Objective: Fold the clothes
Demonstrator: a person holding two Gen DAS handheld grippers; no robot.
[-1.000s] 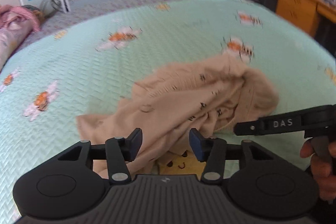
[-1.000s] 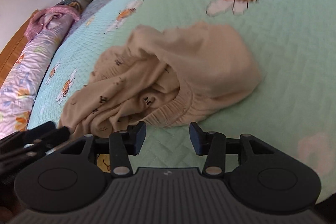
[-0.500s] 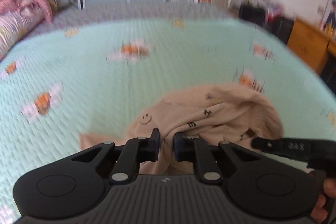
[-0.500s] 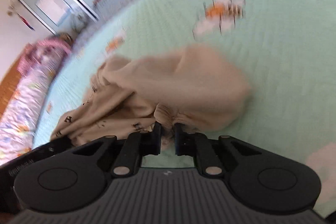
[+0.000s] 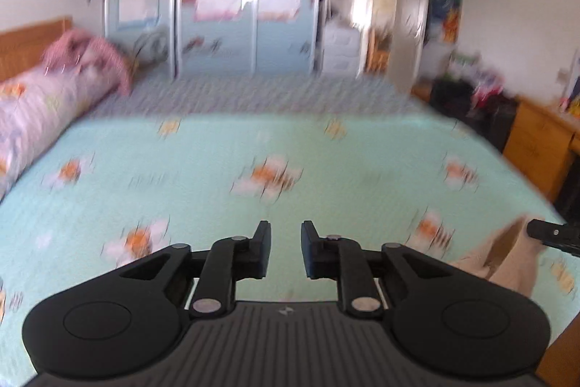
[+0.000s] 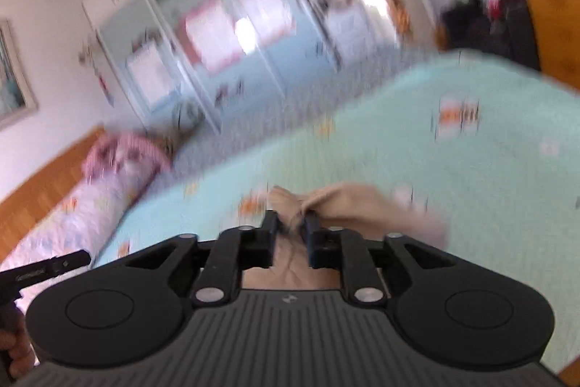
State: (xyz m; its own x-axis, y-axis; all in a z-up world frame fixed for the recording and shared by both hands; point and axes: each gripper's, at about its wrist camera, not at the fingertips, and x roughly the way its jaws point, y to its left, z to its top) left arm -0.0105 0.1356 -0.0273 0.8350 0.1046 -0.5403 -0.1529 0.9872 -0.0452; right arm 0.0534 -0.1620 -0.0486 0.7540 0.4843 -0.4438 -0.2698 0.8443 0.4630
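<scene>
Only the right hand-held gripper (image 6: 291, 231) has the beige garment (image 6: 348, 205), its jaws pinched on a bunched edge though they have just eased wider, and the cloth trails off to its right above the bed (image 6: 489, 169). The left hand-held gripper (image 5: 286, 249) has just parted a little and holds nothing. From it the garment hangs well off to the right, so the right hand is nearer.

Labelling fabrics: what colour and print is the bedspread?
Pale mint green bedspread with scattered orange-and-white bee or flower motifs, blurred. It shows best in the left wrist view.
</scene>
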